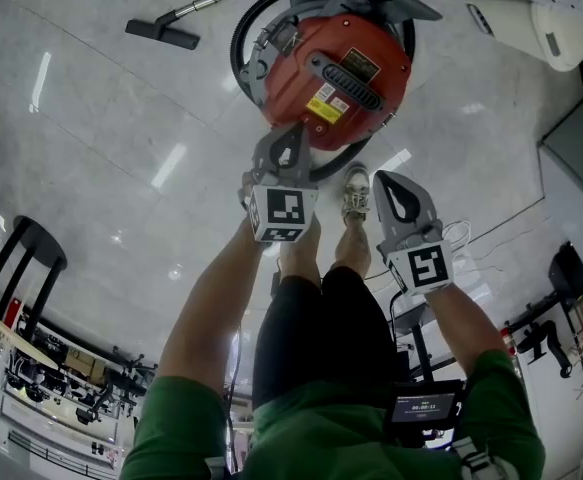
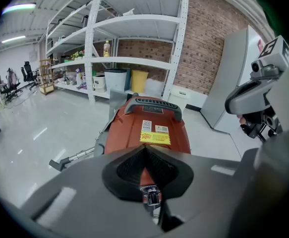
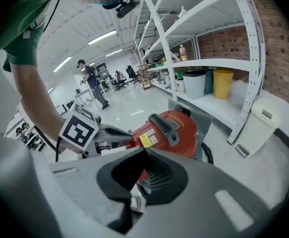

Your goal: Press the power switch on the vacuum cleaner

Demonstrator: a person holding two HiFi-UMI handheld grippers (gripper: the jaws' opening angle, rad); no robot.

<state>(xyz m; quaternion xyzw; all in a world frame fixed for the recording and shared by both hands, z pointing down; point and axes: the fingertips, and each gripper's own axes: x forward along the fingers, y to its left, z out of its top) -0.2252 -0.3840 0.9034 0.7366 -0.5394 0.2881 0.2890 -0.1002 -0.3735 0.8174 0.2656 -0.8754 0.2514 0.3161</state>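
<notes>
Approach seemed in hand: vacuum cleaner (image 1: 336,78) sat upper centre; left gripper (image 1: 292,133), jaws together and empty, hovered at its lower edge, right gripper (image 1: 384,178) likewise closed. Next move needed the switch, which I couldn't spot.

Glossy pale floor (image 1: 91,108), white shelving (image 2: 134,29), brick wall (image 2: 203,38).

No print can be read. The vacuum (image 1: 301,68) bears a yellow sticker (image 1: 323,109), white labels (image 1: 339,104) beside it and a dark plate (image 1: 357,66) on top, all too small; a near screen (image 1: 418,405) shows blurred digits.
</notes>
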